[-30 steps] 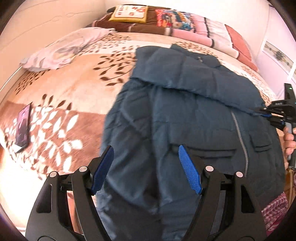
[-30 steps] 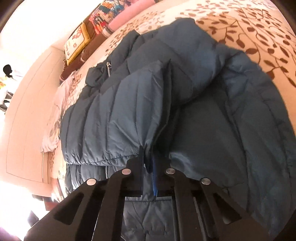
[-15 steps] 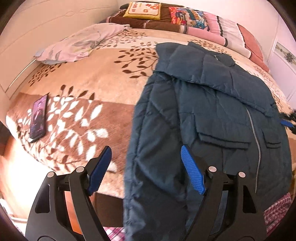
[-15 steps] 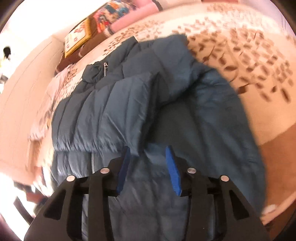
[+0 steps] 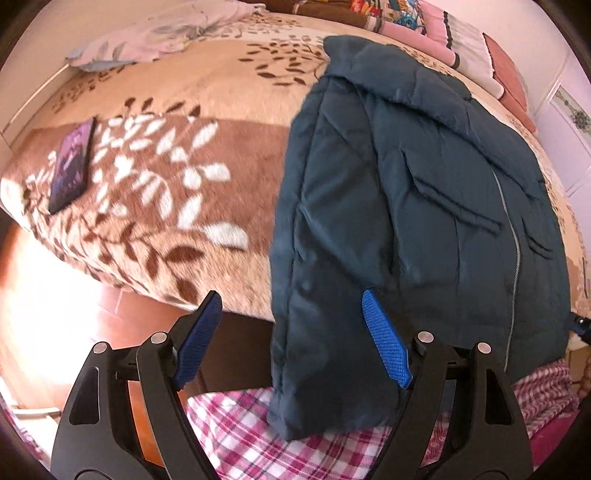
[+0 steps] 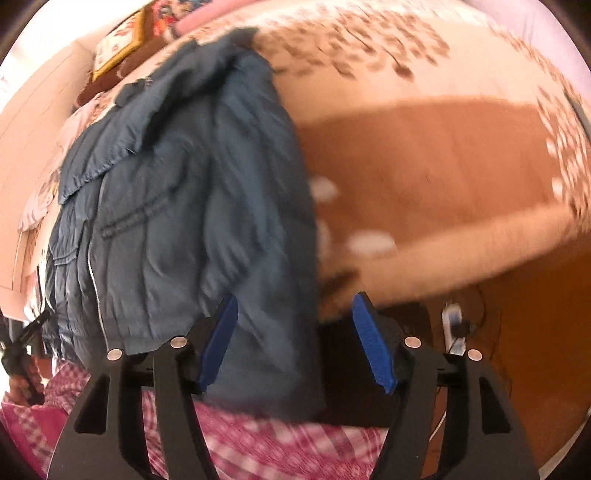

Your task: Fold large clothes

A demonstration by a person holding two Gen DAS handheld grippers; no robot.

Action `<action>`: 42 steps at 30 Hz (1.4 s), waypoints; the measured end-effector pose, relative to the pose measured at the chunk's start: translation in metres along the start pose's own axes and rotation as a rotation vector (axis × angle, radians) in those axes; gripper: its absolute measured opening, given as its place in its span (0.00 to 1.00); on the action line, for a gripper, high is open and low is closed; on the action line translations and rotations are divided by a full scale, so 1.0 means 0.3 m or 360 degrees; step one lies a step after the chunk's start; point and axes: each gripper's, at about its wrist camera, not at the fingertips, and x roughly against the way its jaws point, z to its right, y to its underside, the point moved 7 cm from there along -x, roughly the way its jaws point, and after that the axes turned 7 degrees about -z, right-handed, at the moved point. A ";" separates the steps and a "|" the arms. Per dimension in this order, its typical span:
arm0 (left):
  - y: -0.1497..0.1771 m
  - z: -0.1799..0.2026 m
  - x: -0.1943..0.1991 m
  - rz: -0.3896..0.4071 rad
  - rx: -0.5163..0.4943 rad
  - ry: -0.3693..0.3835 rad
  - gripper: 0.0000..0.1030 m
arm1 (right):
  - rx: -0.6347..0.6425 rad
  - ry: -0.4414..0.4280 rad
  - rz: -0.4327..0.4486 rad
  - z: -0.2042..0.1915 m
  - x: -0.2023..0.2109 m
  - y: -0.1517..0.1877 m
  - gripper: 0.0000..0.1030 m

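Note:
A dark blue padded jacket (image 5: 424, 206) lies on the bed with both sleeves folded across its front, and its hem hangs over the near edge. It also shows in the right wrist view (image 6: 184, 206), blurred. My left gripper (image 5: 295, 339) is open and empty near the jacket's lower left corner. My right gripper (image 6: 295, 339) is open and empty near the jacket's lower right corner.
The bed has a tan and brown leaf-patterned blanket (image 5: 166, 177). A dark phone (image 5: 72, 166) lies on it at the left. A pale pillow (image 5: 166, 33) and stacked folded bedding (image 5: 461, 33) lie at the far end. Pink checked cloth (image 5: 258, 435) is below. A power strip (image 6: 454, 325) lies on the floor.
My right gripper has let go of the folded sleeve and opened wide. Both grippers have drawn back toward the near edge of the bed, to the jacket's two lower corners.

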 end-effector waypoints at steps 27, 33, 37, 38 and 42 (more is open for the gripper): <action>0.054 0.089 -0.078 -0.0074 -0.0119 0.0214 0.21 | 0.0077 -0.0266 -0.0129 -0.066 -0.121 0.045 0.14; 0.030 0.124 -0.021 0.0007 -0.0178 0.0216 0.10 | 0.0175 -0.0156 -0.0042 -0.108 -0.083 0.052 0.10; 0.004 0.121 0.049 0.0059 -0.0169 0.0266 0.10 | 0.0178 -0.0163 0.0011 -0.125 -0.048 0.058 0.09; -0.001 0.119 0.070 0.0079 -0.0171 0.0279 0.10 | 0.0181 -0.0167 0.0026 -0.129 -0.035 0.059 0.09; -0.014 0.112 0.164 0.0172 -0.0189 0.0317 0.10 | 0.0206 -0.0182 0.0106 -0.146 0.030 0.057 0.09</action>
